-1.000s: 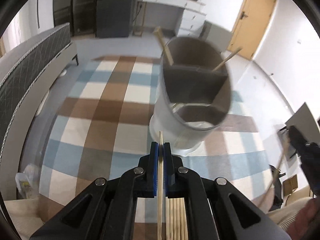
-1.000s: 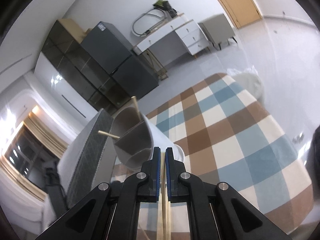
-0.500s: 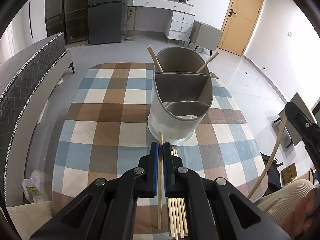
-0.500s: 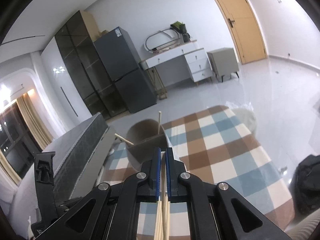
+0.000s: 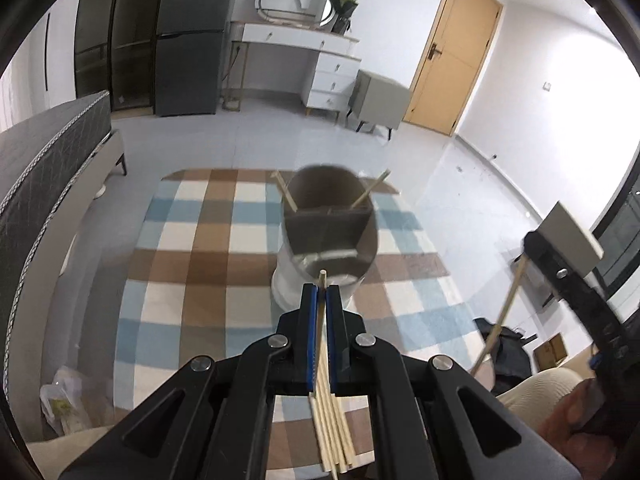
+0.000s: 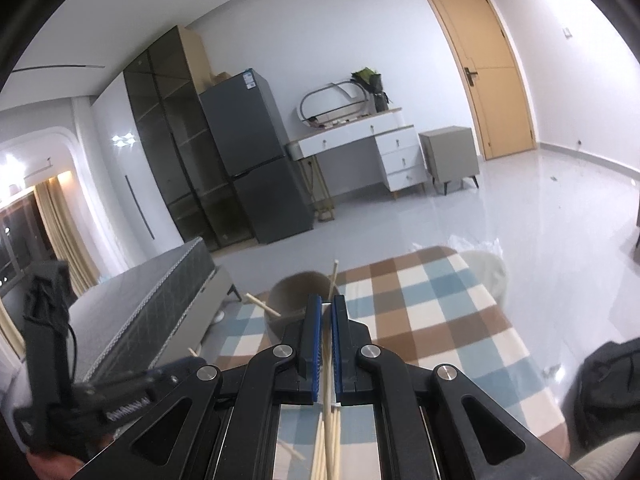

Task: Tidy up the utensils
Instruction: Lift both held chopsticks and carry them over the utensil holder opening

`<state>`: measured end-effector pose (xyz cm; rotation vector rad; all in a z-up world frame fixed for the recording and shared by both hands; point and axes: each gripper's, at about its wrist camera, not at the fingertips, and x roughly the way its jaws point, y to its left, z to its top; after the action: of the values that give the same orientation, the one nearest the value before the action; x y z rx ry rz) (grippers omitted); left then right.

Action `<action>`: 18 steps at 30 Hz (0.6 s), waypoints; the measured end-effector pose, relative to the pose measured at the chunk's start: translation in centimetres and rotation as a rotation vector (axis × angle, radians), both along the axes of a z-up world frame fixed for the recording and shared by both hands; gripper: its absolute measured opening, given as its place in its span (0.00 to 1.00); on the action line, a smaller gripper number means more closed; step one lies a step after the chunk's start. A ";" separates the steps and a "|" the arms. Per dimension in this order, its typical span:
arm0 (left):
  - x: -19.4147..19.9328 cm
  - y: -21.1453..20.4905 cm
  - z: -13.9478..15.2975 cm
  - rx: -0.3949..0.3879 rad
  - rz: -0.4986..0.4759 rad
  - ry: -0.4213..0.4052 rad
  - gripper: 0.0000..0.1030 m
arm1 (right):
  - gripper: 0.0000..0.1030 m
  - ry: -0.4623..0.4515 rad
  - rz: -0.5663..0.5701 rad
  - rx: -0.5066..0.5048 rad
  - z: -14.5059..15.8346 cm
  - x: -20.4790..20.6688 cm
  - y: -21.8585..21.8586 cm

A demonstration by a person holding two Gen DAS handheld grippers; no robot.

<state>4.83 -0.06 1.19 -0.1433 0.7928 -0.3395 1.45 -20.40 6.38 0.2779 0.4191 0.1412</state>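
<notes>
Each claw, the left claw [image 5: 321,292] and the right claw [image 6: 326,312], was pinched shut on one thin chopstick [image 5: 321,280] above the checked cloth, near the gray holder [image 5: 328,236], and a tilted stick could miss its slot and fall.

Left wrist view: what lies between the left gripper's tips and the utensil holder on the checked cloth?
Only the chopstick clamped in the left gripper; its tip overlaps the utensil holder rim in the left wrist view.
</notes>
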 end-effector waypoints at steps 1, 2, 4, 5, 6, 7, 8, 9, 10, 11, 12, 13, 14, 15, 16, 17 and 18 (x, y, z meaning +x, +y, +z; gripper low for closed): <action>0.1 0.0 0.3 -0.003 -0.003 -0.005 0.00 | 0.04 -0.006 0.000 -0.001 0.2 0.2 0.0; 0.1 0.0 0.8 -0.006 -0.009 -0.011 0.00 | 0.04 -0.010 0.001 -0.001 0.5 0.4 0.0; 0.3 0.0 1.8 -0.017 -0.017 -0.026 0.00 | 0.04 -0.022 0.001 -0.004 1.0 0.9 -0.1; 0.4 0.0 2.2 -0.022 -0.022 -0.030 0.00 | 0.04 -0.031 0.000 -0.006 1.4 1.1 -0.1; 0.6 0.0 2.6 -0.029 -0.024 -0.033 0.00 | 0.04 -0.039 0.002 -0.007 1.8 1.5 -0.1; 0.8 0.1 3.3 -0.039 -0.026 -0.037 0.00 | 0.04 -0.044 0.004 -0.007 2.1 1.8 -0.1; 1.0 0.1 3.7 -0.048 -0.029 -0.041 0.00 | 0.04 -0.054 0.009 -0.009 2.6 2.2 0.0; 1.3 0.2 4.4 -0.059 -0.032 -0.047 0.00 | 0.04 -0.065 0.014 -0.015 3.1 2.7 0.1; 1.5 0.2 5.0 -0.065 -0.032 -0.053 0.00 | 0.04 -0.074 0.018 -0.021 3.6 3.0 0.2; 1.8 0.2 5.4 -0.073 -0.034 -0.058 0.00 | 0.04 -0.082 0.023 -0.025 4.0 3.4 0.3; 2.0 0.4 5.9 -0.092 -0.039 -0.064 0.00 | 0.04 -0.092 0.034 -0.029 4.6 4.1 0.5; 2.3 0.5 6.4 -0.114 -0.040 -0.070 0.00 | 0.04 -0.097 0.042 -0.030 4.9 4.6 0.6; 2.6 0.6 7.0 -0.123 -0.037 -0.080 0.00 | 0.04 -0.104 0.051 -0.030 5.3 5.2 0.7; 2.8 0.7 7.5 -0.128 -0.035 -0.091 0.00 | 0.04 -0.115 0.058 -0.033 5.8 5.7 0.9; 3.2 0.7 8.2 -0.138 -0.032 -0.103 0.00 | 0.04 -0.123 0.062 -0.037 6.1 6.2 1.0; 3.5 0.8 8.6 -0.145 -0.029 -0.109 0.00 | 0.04 -0.133 0.066 -0.040 6.5 6.9 1.2; 3.9 0.9 8.9 -0.150 -0.026 -0.115 0.00 | 0.04 -0.139 0.070 -0.040 6.7 7.4 1.3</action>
<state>8.69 0.84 10.07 -0.2525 0.6558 -0.4280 8.86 -19.06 13.12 0.2130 0.2934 0.2189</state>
